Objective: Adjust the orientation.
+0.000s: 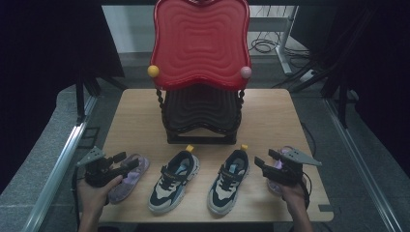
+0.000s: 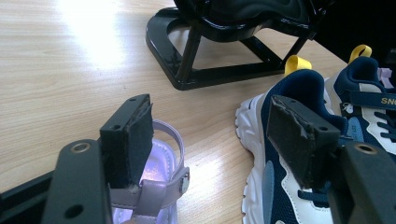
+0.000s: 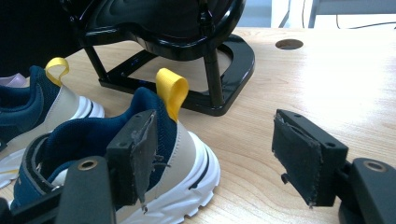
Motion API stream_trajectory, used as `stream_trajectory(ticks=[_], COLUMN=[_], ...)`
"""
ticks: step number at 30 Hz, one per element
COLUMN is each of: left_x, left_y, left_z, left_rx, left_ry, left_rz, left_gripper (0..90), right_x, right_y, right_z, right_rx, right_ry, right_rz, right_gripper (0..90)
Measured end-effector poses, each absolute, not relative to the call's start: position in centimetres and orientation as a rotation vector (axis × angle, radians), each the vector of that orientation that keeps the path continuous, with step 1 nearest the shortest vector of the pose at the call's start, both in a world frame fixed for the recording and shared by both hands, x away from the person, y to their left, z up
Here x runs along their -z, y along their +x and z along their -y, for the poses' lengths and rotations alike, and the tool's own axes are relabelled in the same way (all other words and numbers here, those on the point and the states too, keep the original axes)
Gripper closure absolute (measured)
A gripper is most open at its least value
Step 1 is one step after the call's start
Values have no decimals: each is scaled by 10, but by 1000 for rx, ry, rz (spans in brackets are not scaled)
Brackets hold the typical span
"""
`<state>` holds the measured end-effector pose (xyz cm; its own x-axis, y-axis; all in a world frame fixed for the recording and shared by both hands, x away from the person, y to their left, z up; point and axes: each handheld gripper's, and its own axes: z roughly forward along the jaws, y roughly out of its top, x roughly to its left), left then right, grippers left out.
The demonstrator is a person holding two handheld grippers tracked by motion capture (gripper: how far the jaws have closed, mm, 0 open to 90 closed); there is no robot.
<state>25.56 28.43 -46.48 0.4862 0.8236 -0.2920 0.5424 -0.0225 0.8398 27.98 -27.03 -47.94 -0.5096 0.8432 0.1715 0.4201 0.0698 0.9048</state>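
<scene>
— Two grippers are seen; how are the jaws set?
— Left gripper (image 1: 126, 163) and right gripper (image 1: 263, 161) are spread wide, nothing held.
— And the shoes?
— Left sneaker (image 1: 173, 181) and right sneaker (image 1: 228, 181) are laid between them on the table (image 1: 140, 121).

Yellow letters "SN" – cut off by the picture's edge – on the navy strap of the sneaker (image 2: 369, 100) in the left gripper view, no other readable text, labels or numbers anywhere
</scene>
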Motion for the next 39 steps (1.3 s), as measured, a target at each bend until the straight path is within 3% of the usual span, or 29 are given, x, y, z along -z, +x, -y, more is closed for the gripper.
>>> stream_trajectory(ticks=[16, 23, 27, 28, 29, 30, 31, 32, 36, 39], left_x=[465, 462, 460, 460, 460, 460, 460, 460, 459, 460], left_y=[256, 254, 253, 254, 254, 254, 254, 252, 242, 238], left_z=[-286, -286, -289, -290, -291, -291, -290, -287, -275, -271], left_rx=[-337, -329, -318, -310, -302, -292, -287, -276, -283, -281], left_ry=[1695, 1704, 1753, 1763, 1770, 1780, 1791, 1810, 1851, 1874], left_rz=[-1183, -1173, -1171, -1170, -1172, -1179, -1182, -1179, -1189, -1193], left_gripper=[330, 380, 558, 558, 606, 709, 709, 788, 883, 900], right_x=[481, 480, 480, 479, 479, 479, 479, 479, 481, 480], right_y=[279, 278, 278, 279, 279, 280, 280, 281, 283, 284], right_z=[271, 271, 272, 272, 271, 269, 269, 269, 270, 271], right_rx=[-1404, -1400, -1486, -1518, -1515, -1483, -1483, -1506, -1518, -1520], right_ry=[1267, 1263, 1317, 1320, 1303, 1274, 1274, 1269, 1283, 1287], right_rz=[-1949, -1944, -1912, -1913, -1925, -1950, -1950, -1957, -1956, -1948], right_gripper=[315, 314, 314, 314, 313, 311, 311, 311, 311, 311])
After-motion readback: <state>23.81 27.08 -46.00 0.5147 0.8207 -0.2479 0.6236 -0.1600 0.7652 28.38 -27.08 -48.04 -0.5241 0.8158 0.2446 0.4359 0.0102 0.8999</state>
